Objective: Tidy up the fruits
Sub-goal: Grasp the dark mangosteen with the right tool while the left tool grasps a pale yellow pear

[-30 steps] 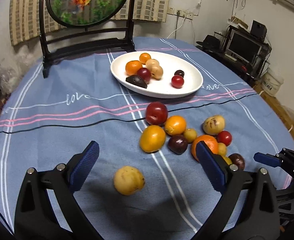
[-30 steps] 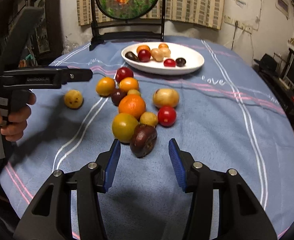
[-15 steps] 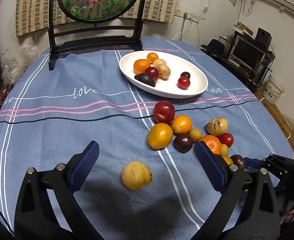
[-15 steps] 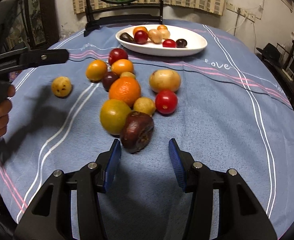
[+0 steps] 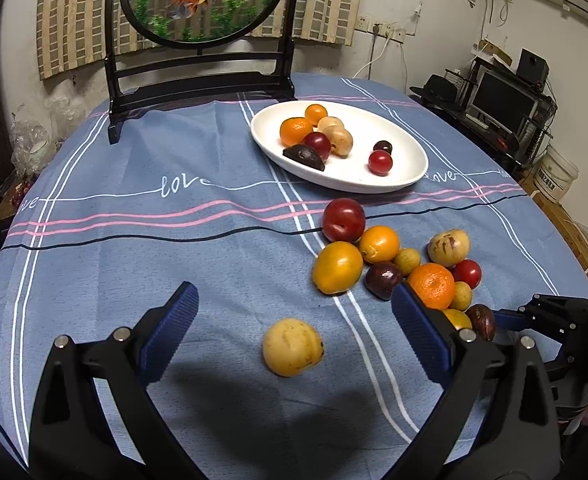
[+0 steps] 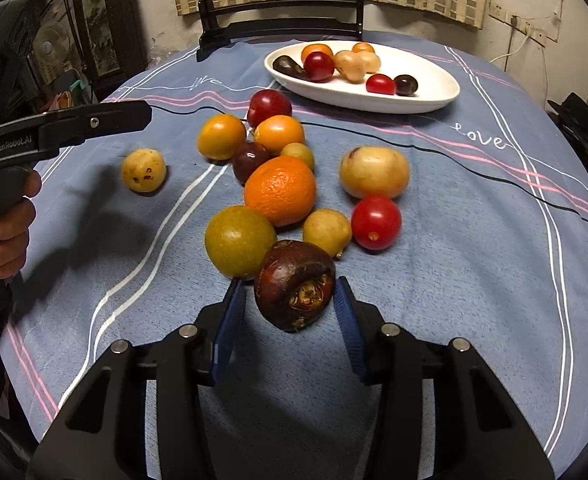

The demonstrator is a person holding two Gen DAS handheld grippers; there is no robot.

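Right wrist view shows eight fruits in the white oval dish (image 6: 433,98), a dozen loose on the blue-clothed counter (image 6: 473,280), the right tongs (image 6: 290,304) closing around, not yet gripping, a dark brown wrinkled fruit (image 6: 295,294), and the left tongs (image 5: 294,322) wide open.

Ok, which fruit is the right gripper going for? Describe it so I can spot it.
Find the white oval plate, then the loose pile of fruit in front of it. At the pile's near edge lies the dark brown fruit, between the right gripper jaws. It is the pile's only brown, wrinkled one.
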